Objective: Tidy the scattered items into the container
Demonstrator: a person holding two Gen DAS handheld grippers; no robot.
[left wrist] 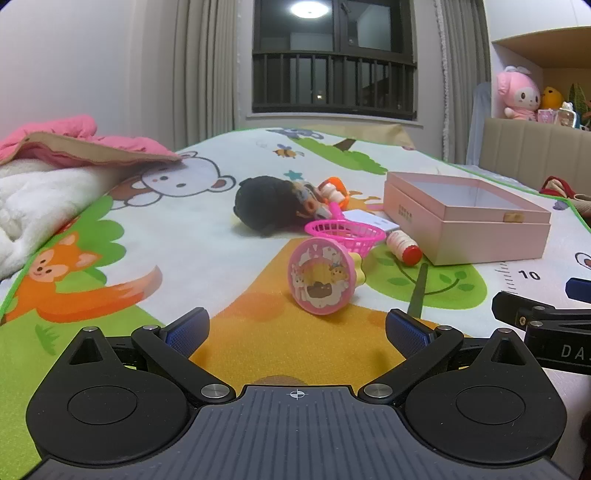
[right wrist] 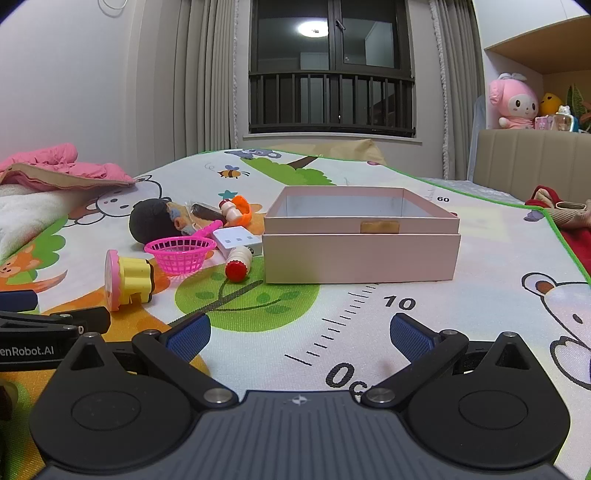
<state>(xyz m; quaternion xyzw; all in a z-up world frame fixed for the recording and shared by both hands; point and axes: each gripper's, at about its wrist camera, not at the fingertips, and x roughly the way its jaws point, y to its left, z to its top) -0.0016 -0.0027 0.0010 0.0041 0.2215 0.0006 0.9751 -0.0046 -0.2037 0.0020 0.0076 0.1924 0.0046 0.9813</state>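
Your left gripper (left wrist: 297,325) and right gripper (right wrist: 300,332) both stand fully open, holding nothing, low over the cartoon-printed play mat (right wrist: 480,314). The open pink cardboard box (right wrist: 362,254) sits on it; left of the box lie the pink plastic basket (right wrist: 180,253), red-capped bottle (right wrist: 238,264), round pink-faced toy (left wrist: 320,280) and black-haired doll (left wrist: 273,205).

Ceiling lamp (left wrist: 308,8) reflecting in dark window (right wrist: 330,66), lighting room evenly; soft shadows, fisheye edges bending w/ dark corners.
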